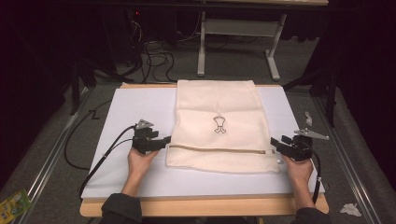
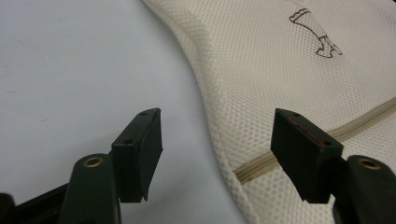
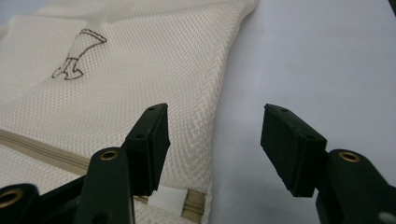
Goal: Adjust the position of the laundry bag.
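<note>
A cream mesh bag (image 1: 217, 126) lies flat in the middle of the white-topped counter (image 1: 130, 112), its far end reaching the counter's far edge and its near end stopping short of the near edge. A small dark line drawing (image 1: 219, 124) sits at its middle, and a tan zipper (image 1: 215, 149) runs straight across it close to the near end. The left gripper (image 1: 164, 141) is held just beside the bag's left edge at the zipper's end, and the right gripper (image 1: 275, 142) is held at the bag's right edge at the zipper's other end; each is carried by a hand coming up from the counter's near edge. Both sets of jaws stand wide apart and released, grasping nothing. The left gripper view brings out the fine honeycomb weave of the bag and shows one jaw over the bare counter and the other over the zipper, with the bag's curved edge between them. The right gripper view shows a white tab (image 3: 168, 200) at the zipper's end, with one jaw over the mesh and the other over bare counter. The high view shows the whole outline of the bag and the cables trailing from the grippers.
</note>
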### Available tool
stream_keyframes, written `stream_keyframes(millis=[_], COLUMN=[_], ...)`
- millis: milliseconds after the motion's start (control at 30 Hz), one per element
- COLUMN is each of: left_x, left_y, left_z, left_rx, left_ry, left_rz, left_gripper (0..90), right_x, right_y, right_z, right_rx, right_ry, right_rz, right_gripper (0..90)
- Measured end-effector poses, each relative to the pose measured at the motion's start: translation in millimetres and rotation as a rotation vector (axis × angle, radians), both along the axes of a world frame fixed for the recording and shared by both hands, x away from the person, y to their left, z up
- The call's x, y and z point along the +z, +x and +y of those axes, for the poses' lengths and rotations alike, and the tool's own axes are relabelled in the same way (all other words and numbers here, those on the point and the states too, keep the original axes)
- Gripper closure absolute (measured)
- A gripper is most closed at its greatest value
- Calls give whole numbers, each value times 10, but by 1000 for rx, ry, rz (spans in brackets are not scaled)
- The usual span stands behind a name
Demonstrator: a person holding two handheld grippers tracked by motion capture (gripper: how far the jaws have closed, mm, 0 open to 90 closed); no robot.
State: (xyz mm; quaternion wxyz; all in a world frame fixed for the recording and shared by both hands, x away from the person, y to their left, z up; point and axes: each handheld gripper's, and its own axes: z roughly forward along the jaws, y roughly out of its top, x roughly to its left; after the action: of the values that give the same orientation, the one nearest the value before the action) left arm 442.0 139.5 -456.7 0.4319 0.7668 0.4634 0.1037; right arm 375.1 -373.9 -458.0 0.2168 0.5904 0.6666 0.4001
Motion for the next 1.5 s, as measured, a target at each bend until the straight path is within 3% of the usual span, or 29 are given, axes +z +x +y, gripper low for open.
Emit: stream_keyframes(millis=[200, 300, 367, 467, 567, 667, 700, 800, 900, 1200, 1500], left_x=[-99, -137, -141, -191, -196, -200, -200, -199, -182, -95, -72], left_y=[43, 57, 60, 86, 72, 71, 78, 95, 105, 98, 62], left_z=[-147, -260, -313, -345, -351, -344, -336, -320, -304, -244, -96], left_rx=[-18, -58, -70, -60, -56, -48, -51, -68, -70, -79, -79], left_ry=[-7, 78, 83, 77, 99, 127, 131, 123, 110, 76, 47], left_rz=[42, 60, 48, 72, 49, 29, 28, 35, 37, 26, 22], left_gripper=[330, 327, 339, 368, 461, 615, 750, 856, 873, 879, 880], right_x=[-19, -35, -60, -91, -112, -147, -135, -124, -109, -60, -22], right_y=[67, 90, 127, 176, 191, 234, 248, 252, 252, 228, 205], right_z=[82, 140, 207, 234, 277, 319, 315, 307, 323, 304, 360], right_rx=[22, 29, 41, 39, 46, 62, 74, 96, 108, 139, 169], right_ry=[-17, -26, -51, -67, -75, -106, -115, -133, -146, -118, -111], right_rz=[37, 54, 64, 98, 116, 141, 142, 137, 129, 99, 101], right_gripper=[411, 422, 448, 456, 511, 624, 757, 868, 882, 892, 892])
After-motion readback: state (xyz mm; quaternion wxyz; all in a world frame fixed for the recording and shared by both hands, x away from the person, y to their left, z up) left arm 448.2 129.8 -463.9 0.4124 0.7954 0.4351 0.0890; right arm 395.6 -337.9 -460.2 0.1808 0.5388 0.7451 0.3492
